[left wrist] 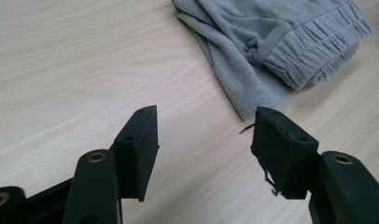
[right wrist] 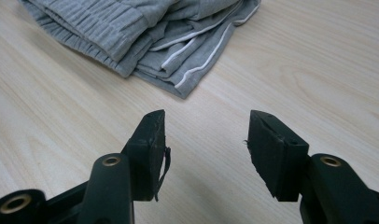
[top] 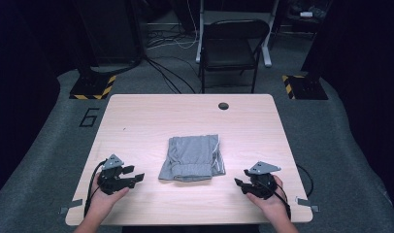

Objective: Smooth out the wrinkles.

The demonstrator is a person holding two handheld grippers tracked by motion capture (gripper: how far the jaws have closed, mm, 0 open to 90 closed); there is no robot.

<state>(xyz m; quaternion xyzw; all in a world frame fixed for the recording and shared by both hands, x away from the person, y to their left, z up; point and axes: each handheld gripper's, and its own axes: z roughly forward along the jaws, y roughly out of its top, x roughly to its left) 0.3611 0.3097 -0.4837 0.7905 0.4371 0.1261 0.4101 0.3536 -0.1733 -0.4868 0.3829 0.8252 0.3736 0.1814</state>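
Note:
A folded grey garment (top: pixel 192 158) with an elastic waistband and white piping lies in the middle of the light wooden table (top: pixel 151 116). My left gripper (top: pixel 137 174) rests low near the front left, a hand's width left of the cloth, jaws open and empty. In the left gripper view the garment (left wrist: pixel 276 42) lies ahead of the open left gripper (left wrist: pixel 204 133). My right gripper (top: pixel 239 183) sits near the front right, pointing toward the cloth, also open with nothing between its jaws. The right gripper view shows the garment (right wrist: pixel 150 32) beyond the open right gripper (right wrist: pixel 206 135).
A round cable hole (top: pixel 223 106) sits near the table's far edge. Behind the table stands a dark folding chair (top: pixel 231 46), with cables on the grey floor. Bare wood surrounds the cloth on all sides.

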